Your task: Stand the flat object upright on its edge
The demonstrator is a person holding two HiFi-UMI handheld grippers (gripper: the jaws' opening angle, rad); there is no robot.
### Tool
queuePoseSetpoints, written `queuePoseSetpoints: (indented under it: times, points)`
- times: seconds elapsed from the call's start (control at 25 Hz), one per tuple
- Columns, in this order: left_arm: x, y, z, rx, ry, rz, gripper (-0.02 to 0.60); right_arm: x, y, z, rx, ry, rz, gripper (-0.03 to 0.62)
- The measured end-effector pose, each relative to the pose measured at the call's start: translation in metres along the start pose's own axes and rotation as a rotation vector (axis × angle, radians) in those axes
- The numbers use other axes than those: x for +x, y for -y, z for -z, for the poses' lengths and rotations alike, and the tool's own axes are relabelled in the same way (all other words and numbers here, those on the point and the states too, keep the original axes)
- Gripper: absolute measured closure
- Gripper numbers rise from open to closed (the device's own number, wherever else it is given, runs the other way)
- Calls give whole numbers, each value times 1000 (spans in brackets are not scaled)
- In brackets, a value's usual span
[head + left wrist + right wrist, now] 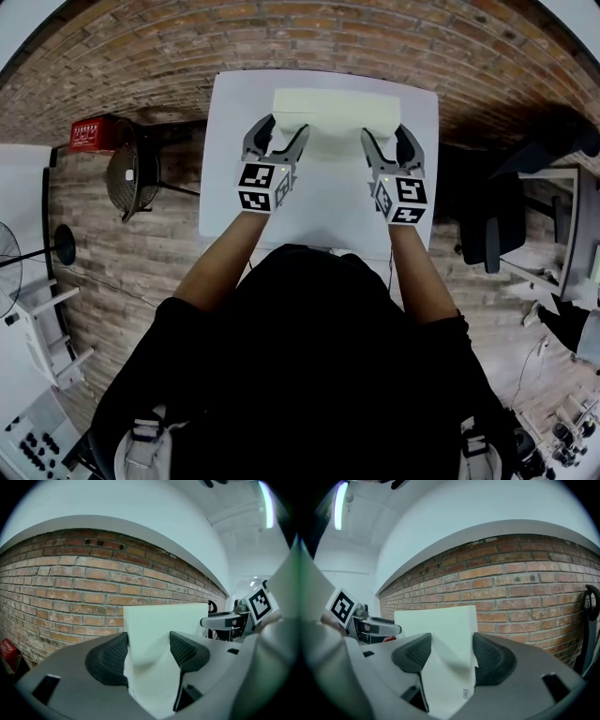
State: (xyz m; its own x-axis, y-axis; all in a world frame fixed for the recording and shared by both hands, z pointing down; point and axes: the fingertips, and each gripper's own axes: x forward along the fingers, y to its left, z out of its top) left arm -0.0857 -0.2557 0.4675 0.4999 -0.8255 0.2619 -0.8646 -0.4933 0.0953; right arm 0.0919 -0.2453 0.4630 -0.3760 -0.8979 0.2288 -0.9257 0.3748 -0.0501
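Left gripper [284, 130] and right gripper [386, 133] clamp the ends of the foam slab [336, 112] — denting it. It looks tipped up over the table [319, 217] — setting down and release remain.

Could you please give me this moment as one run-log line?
left hand-held gripper: shut on foam block | right hand-held gripper: shut on foam block | foam block: held by both ends over table
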Motion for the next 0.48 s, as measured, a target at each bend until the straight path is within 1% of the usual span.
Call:
queuePoseSetpoints:
  times: [0.24,0.48]
  points:
    - [-4,-1,-2,54,68,2,301,-5,-5,1,-22,66,-2,312]
    - [-5,4,4,107,119,13,301,-10,-4,13,-40,92,-5,324]
